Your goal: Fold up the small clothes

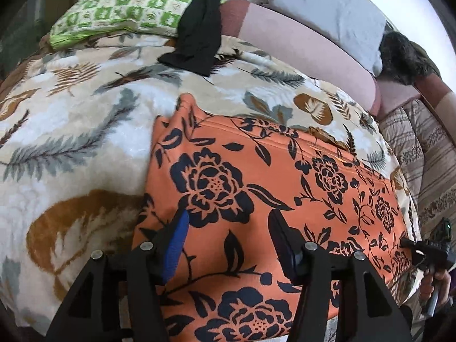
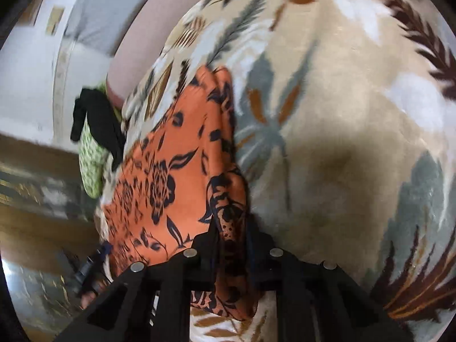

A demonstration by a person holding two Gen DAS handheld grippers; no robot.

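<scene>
The orange flowered garment (image 1: pixel 256 199) lies spread on the leaf-patterned blanket (image 1: pixel 85 131) at the near edge of the bed, which gives a broad soft surface to fold on. In the left wrist view it forms a broad strip whose long axis runs from near left to far right. Its stitched hem lies along the far side, and a small bunched corner pokes up at its far left end.

The left gripper (image 1: pixel 228 242) hangs over the near left part of the cloth with its jaws spread. Nothing is between the pads, and I judge it is waiting to take that end.

The right gripper (image 2: pixel 230 242) has its jaws pressed together on a bunched edge of the garment at the right end. The fabric rises in a ridge between the fingers, so this end is held for lifting or carrying over. In the left wrist view this gripper shows at the far right edge of the cloth, with a hand (image 1: pixel 436 285) on its handle.

A green checked pillow (image 1: pixel 125 8) and a black garment (image 1: pixel 199 28) lie at the far side, well apart from the work.
</scene>
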